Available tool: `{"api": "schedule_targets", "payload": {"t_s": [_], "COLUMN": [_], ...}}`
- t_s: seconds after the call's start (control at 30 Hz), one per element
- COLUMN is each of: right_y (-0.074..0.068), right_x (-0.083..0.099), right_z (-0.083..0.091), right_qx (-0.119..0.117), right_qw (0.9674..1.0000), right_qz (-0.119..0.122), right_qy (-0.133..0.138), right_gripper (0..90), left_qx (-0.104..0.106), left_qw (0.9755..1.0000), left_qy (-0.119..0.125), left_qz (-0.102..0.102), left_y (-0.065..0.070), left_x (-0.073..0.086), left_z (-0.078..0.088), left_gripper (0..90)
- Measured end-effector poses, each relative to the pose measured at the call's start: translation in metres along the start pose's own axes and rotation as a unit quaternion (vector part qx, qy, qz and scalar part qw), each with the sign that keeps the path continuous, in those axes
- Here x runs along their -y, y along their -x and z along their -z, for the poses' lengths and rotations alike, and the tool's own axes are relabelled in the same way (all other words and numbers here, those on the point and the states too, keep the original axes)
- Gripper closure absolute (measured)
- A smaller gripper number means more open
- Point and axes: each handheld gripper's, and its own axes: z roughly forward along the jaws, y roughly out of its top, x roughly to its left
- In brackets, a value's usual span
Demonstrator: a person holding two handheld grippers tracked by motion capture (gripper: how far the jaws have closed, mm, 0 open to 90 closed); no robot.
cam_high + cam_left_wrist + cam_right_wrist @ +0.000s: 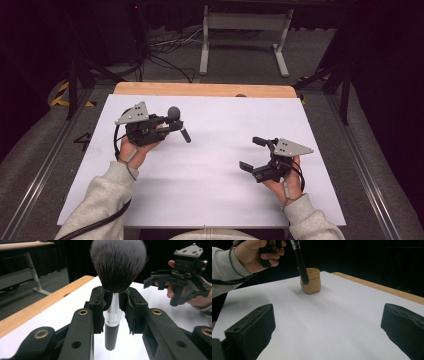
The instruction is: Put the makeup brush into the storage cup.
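Left gripper (115, 305) clamped on a makeup brush (113, 290), pads (100, 300) pressing the silver ferrule from both sides just under the bristles

Brush upright in the left gripper view: broad grey-black bristle head above the jaws, black handle hanging below them, clear of the white table sheet (75, 305)

In the high view, left gripper (172, 124) raised over the left half of the sheet, grey three-cornered plate on top, brush (179, 124) tilted, bristle head up and away from the person, handle end slanting down toward the middle of the table

Left hand (134, 147) wrapped round the gripper body from below, grey sleeve (102, 200) and black cable trailing to the bottom edge

Right gripper (252, 152) wide open, nothing between the pads; in its own view the two black pads (253, 332) far apart at the bottom corners, bare white sheet between them

Right hand (285, 182) low at the right of the sheet, well apart from the left

Across the sheet in the right gripper view, a small tan cup-shaped holder (311, 281) standing upright near the far wooden edge (377, 286), brush handle (300, 262) slanting down in front of it; contact between handle tip and holder hard to judge

Beyond the table, dark floor with cables and a grey metal stand (245, 40)
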Motion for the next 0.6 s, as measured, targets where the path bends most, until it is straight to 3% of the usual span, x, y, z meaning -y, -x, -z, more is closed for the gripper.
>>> {"api": "schedule_targets", "payload": {"t_s": [0.37,0.6], "right_y": [0.002,0.004], "right_x": [0.001,0.002], "right_z": [0.003,0.005], "right_qx": [0.002,0.009], "right_qw": [1.0,0.9999], "right_qz": [-0.001,-0.003], "right_qy": [0.005,0.008], "right_gripper": [0.0,0.0], "left_qx": [-0.016,-0.032], "left_qw": [0.9999,0.9994], "left_qy": [0.003,0.005], "left_qz": [-0.002,0.006], "left_y": [-0.012,-0.018], "left_x": [-0.009,-0.008], "left_z": [0.003,0.007], "left_gripper": [70.2,70.1]}}
